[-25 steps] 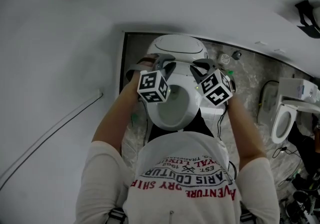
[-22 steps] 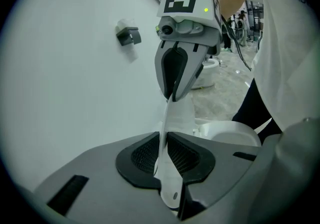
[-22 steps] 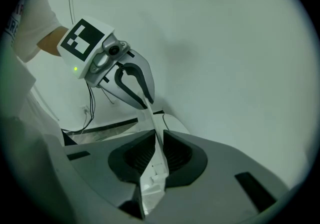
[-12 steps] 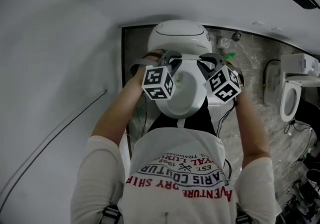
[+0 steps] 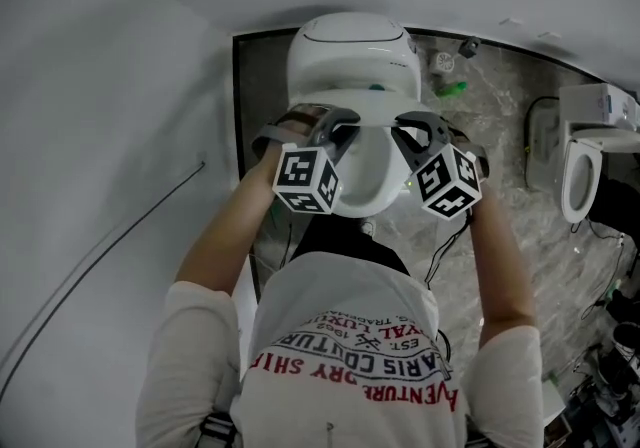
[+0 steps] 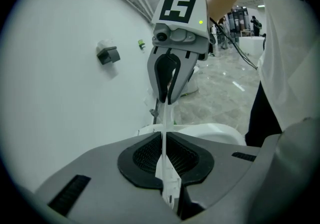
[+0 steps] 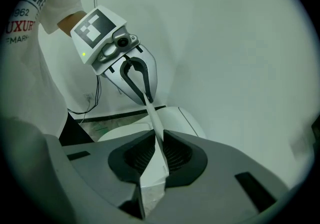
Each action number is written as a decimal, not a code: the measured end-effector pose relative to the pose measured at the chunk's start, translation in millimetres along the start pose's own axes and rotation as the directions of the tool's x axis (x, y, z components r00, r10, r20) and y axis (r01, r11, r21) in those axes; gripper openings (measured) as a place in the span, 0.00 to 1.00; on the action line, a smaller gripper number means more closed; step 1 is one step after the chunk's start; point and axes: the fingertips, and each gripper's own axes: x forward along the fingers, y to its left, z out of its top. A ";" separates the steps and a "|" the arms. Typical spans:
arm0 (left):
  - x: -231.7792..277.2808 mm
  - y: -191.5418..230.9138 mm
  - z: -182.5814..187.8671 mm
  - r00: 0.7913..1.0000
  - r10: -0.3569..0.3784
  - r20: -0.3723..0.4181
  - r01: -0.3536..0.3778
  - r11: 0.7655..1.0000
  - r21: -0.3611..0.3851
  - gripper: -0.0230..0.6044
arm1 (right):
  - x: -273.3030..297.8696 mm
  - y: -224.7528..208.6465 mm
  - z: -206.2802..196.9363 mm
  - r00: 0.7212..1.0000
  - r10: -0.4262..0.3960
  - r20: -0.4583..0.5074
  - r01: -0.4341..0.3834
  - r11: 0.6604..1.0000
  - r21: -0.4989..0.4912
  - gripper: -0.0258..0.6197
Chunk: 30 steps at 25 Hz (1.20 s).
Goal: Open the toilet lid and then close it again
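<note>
Both tools are clamped on the thin front rim of the toilet lid [image 5: 365, 174], which lies at the upper middle of the head view, just below the toilet's rear housing [image 5: 350, 51]. The left tool [image 6: 163, 140], whose jaws have just been closing, pinches the white edge between its pads, and the right tool [image 7: 157, 140] pinches the same edge from the opposite side. Held so, the lid seems to hang part-way, neither upright against the rear housing nor lying flat and shut, so I judge the task mid-course, with at least the settling down and the letting go left to do.
</note>
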 end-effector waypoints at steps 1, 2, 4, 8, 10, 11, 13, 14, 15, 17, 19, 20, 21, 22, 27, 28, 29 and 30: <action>-1.6 -6.7 0.8 1.000 0.015 0.002 -0.015 1.000 0.013 0.09 | -1.5 6.7 -1.9 1.000 -0.003 0.008 0.003 1.000 -0.004 0.12; -2.8 -13.3 1.5 1.000 0.027 0.000 -0.027 0.999 0.024 0.09 | -2.9 13.2 -4.0 1.000 -0.007 0.016 0.007 1.000 -0.010 0.12; -4.2 -27.6 2.4 0.999 0.033 -0.012 -0.033 0.999 0.032 0.09 | -4.9 26.7 -9.1 1.000 -0.014 0.022 0.015 0.999 -0.034 0.12; -7.1 -57.8 1.2 0.998 0.044 -0.037 -0.044 0.999 0.016 0.10 | -5.8 55.9 -19.6 0.999 -0.024 0.026 0.026 0.996 -0.084 0.12; -7.3 -71.4 -0.1 0.997 0.057 -0.051 -0.057 0.998 -0.008 0.11 | -5.0 69.6 -25.2 0.999 -0.031 0.026 0.033 0.993 -0.112 0.12; -6.9 -77.7 -0.6 0.996 0.066 -0.060 -0.067 0.998 -0.021 0.11 | -4.6 75.9 -28.4 0.999 -0.034 0.024 0.037 0.991 -0.128 0.12; -6.2 -89.9 -1.1 0.993 0.087 -0.080 -0.090 0.995 -0.034 0.12 | -3.9 87.7 -34.6 0.999 -0.038 0.022 0.041 0.986 -0.160 0.12; -6.0 -96.5 -1.2 0.991 0.096 -0.089 -0.100 0.994 -0.035 0.12 | -3.8 94.0 -37.7 0.999 -0.038 0.020 0.040 0.984 -0.175 0.12; -5.9 -103.9 -1.2 0.990 0.102 -0.098 -0.106 0.994 -0.035 0.12 | -3.8 100.9 -41.2 0.999 -0.036 0.017 0.039 0.981 -0.188 0.12; -5.3 -120.7 -1.3 0.989 0.101 -0.110 -0.107 0.993 -0.043 0.12 | -3.7 116.1 -48.9 1.000 -0.031 0.006 0.031 0.976 -0.217 0.12; -4.2 -137.7 -2.6 0.989 0.092 -0.118 -0.099 0.993 -0.058 0.13 | -2.2 131.6 -56.7 1.000 -0.023 -0.008 0.020 0.969 -0.246 0.12; -3.6 -145.6 -3.8 0.989 0.089 -0.121 -0.097 0.993 -0.061 0.14 | -0.8 138.8 -60.4 1.000 -0.020 -0.013 0.016 0.965 -0.261 0.12; -2.8 -153.0 -5.1 0.988 0.090 -0.123 -0.098 0.993 -0.060 0.14 | 0.8 145.8 -64.0 1.000 -0.018 -0.017 0.013 0.961 -0.275 0.12; -2.0 -160.3 -6.6 0.988 0.093 -0.123 -0.101 0.993 -0.059 0.14 | 2.6 152.5 -67.6 1.000 -0.019 -0.019 0.013 0.958 -0.287 0.12; 3.4 -195.5 -16.9 0.985 0.125 -0.118 -0.134 0.988 -0.071 0.16 | 15.0 185.0 -84.9 0.998 -0.045 -0.034 0.030 0.939 -0.343 0.12; 4.5 -201.3 -18.3 0.984 0.132 -0.119 -0.141 0.987 -0.071 0.16 | 16.7 190.3 -88.0 0.998 -0.051 -0.037 0.035 0.935 -0.354 0.12; 5.7 -206.3 -18.9 0.983 0.139 -0.120 -0.148 0.987 -0.069 0.16 | 17.8 194.7 -91.0 0.998 -0.057 -0.039 0.039 0.931 -0.362 0.12; 6.9 -210.8 -18.9 0.982 0.146 -0.123 -0.155 0.986 -0.064 0.16 | 18.4 198.5 -94.1 0.997 -0.062 -0.039 0.043 0.928 -0.371 0.12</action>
